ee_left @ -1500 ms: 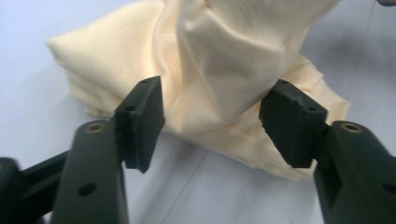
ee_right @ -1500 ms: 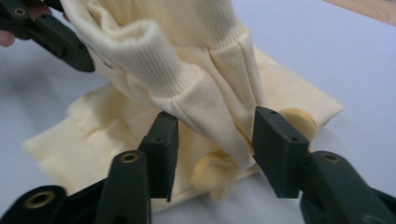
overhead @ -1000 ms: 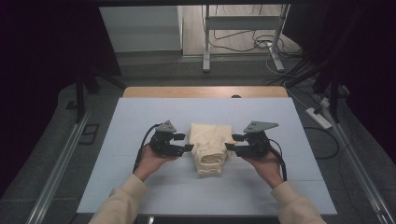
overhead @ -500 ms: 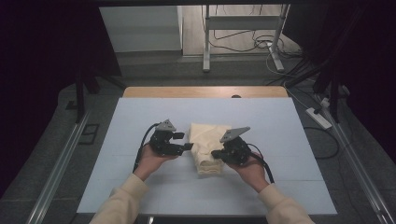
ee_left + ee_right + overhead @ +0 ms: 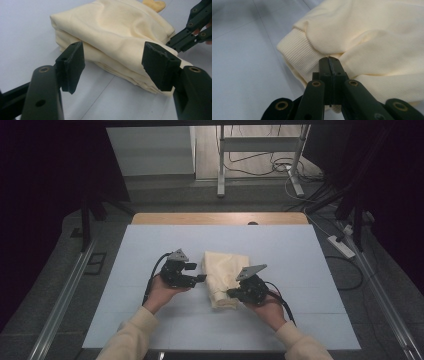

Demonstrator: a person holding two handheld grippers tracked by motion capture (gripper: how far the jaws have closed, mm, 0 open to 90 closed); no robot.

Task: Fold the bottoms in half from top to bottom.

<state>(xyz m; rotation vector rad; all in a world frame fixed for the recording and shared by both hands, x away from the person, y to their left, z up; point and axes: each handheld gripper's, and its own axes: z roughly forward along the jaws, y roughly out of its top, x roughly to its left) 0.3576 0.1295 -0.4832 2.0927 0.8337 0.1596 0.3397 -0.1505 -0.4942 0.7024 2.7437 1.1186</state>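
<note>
Garment point(image 5: 224, 275) lies between left gripper point(image 5: 199, 278) and right gripper point(image 5: 231, 293).

Folded cream garment point(image 5: 224, 272) on pale-blue table point(image 5: 300, 250)

No text, label, brand, number or sign can be read on anything here.
</note>
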